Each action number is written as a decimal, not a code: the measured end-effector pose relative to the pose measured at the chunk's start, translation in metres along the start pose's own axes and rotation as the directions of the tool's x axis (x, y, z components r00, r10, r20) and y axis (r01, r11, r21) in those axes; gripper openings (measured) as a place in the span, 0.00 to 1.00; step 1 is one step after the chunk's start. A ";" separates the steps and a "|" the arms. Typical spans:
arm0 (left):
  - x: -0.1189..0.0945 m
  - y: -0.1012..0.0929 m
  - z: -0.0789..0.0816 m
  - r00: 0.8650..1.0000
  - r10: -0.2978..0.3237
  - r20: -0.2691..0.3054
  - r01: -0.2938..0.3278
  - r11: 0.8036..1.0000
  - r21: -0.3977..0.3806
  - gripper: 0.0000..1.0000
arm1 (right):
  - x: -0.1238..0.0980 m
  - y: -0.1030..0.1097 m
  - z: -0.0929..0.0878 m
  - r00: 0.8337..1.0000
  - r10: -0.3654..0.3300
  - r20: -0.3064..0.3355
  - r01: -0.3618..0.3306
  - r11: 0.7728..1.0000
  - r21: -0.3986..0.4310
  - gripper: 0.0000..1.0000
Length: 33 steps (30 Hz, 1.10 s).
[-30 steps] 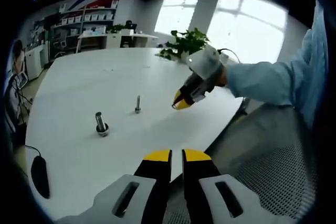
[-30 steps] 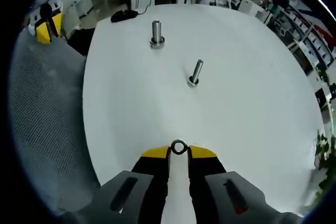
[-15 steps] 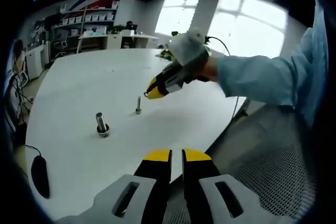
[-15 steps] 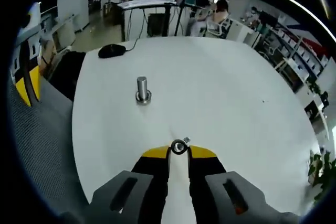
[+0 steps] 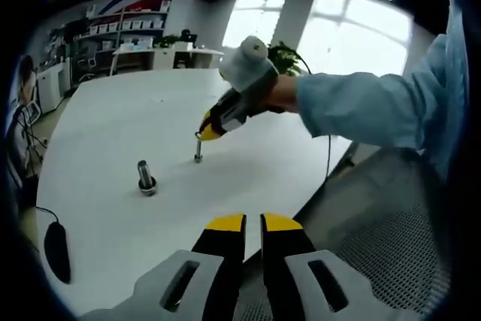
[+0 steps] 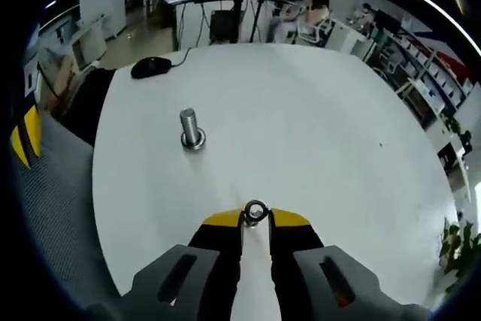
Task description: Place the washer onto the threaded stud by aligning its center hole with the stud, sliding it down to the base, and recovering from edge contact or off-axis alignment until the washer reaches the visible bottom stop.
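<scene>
Two hand-held grippers work over a broad white table (image 5: 113, 110) in an open office, one idle and one carrying the part. The right gripper (image 5: 201, 134), held out on a light-blue sleeve (image 5: 368, 110), hangs tip-down right above the slim threaded stud (image 5: 198, 152) in the left gripper view, a pose that looks chosen to bring the part's hole in line with the stud's axis. Back near the table's edge, the left gripper (image 5: 252, 222) has its yellow-tipped jaws drawn together on nothing, apparently parked clear of the work. A thicker stud (image 6: 189, 128), already ringed at its base, stands well apart from the slim one toward a black mouse (image 6: 150, 67) with its cable.

Smallest of all, the washer (image 6: 255, 211) sits pinched by its rim between the right gripper's jaws in the right gripper view, its centre hole left open and facing forward, presumably so the stud can pass through. Whether the washer has met the stud's tip cannot be told; it appears not yet to be down at the base.

No brand, label or readable writing can be made out on tools, parts or table; distant shelf signs are too blurred to read.
</scene>
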<state>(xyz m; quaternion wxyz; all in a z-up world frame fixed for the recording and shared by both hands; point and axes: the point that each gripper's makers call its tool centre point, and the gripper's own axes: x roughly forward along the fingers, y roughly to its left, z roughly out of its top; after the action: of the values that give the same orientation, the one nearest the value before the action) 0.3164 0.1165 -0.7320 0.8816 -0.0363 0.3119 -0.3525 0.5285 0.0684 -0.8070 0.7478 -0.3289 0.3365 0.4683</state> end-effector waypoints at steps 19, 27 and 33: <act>0.000 -0.002 -0.001 1.000 -0.010 -0.006 0.010 1.000 -0.001 0.05 | 0.007 0.001 -0.009 0.999 0.031 -0.033 -0.030 0.999 0.029 0.14; 0.001 -0.001 -0.001 1.000 -0.008 -0.009 0.008 1.000 -0.005 0.05 | 0.007 -0.002 -0.003 0.999 0.028 -0.032 -0.028 0.999 0.018 0.14; 0.001 0.000 -0.002 1.000 -0.005 -0.010 0.005 1.000 -0.008 0.05 | 0.010 -0.002 -0.003 0.998 0.032 -0.046 -0.031 0.999 0.014 0.15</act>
<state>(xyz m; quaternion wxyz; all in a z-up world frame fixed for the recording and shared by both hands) 0.3156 0.1159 -0.7334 0.8789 -0.0387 0.3176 -0.3538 0.5330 0.0697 -0.8165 0.7344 -0.3292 0.3623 0.4701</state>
